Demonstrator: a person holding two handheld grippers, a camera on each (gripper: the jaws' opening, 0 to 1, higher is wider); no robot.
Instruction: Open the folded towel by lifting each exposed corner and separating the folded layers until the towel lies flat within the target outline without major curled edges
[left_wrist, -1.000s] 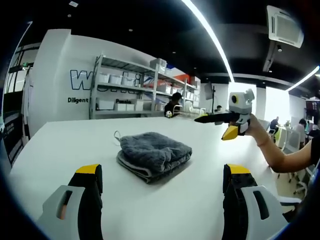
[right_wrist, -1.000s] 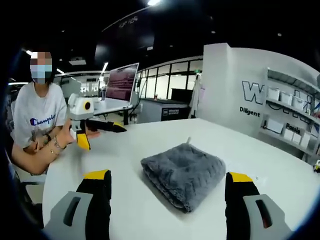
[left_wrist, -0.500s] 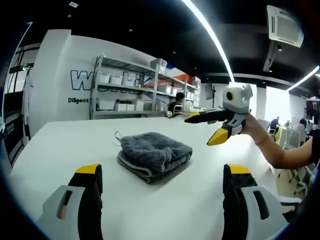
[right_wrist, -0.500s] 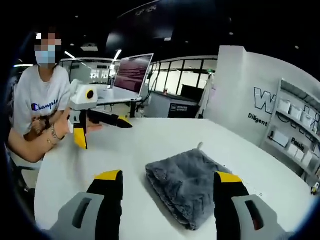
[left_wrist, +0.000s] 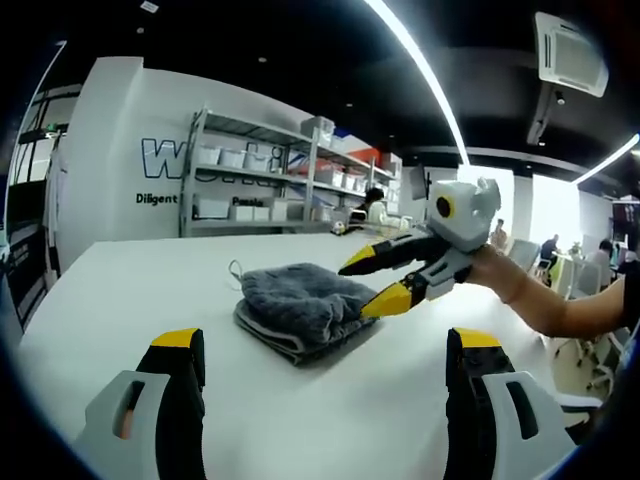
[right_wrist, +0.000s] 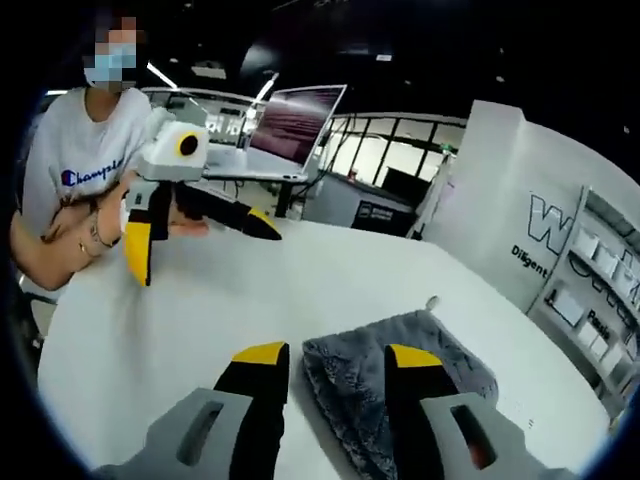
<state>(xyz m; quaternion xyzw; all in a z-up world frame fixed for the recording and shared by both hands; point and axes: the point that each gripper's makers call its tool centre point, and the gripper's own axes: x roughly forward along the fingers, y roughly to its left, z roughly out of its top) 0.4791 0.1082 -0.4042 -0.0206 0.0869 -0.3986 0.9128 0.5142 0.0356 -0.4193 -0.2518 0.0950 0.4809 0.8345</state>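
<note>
The left gripper (left_wrist: 325, 345) is hanging low with its jaws spread wide apart. The right gripper (left_wrist: 378, 277) is reaching forward from the person's hand (left_wrist: 492, 270), jaws parted, their yellow tips pointing ahead and slightly down.

A big white table (left_wrist: 120, 290) fills the lower part of the left gripper view. Behind it, at the middle left, metal shelves (left_wrist: 262, 180) hold white boxes against a white wall (left_wrist: 110, 150) with blue letters. A long light strip (left_wrist: 420, 70) runs across the dark ceiling, upper middle. In the right gripper view, a screen (right_wrist: 300, 120) glows at the top middle, with windows (right_wrist: 400, 165) beside it
</note>
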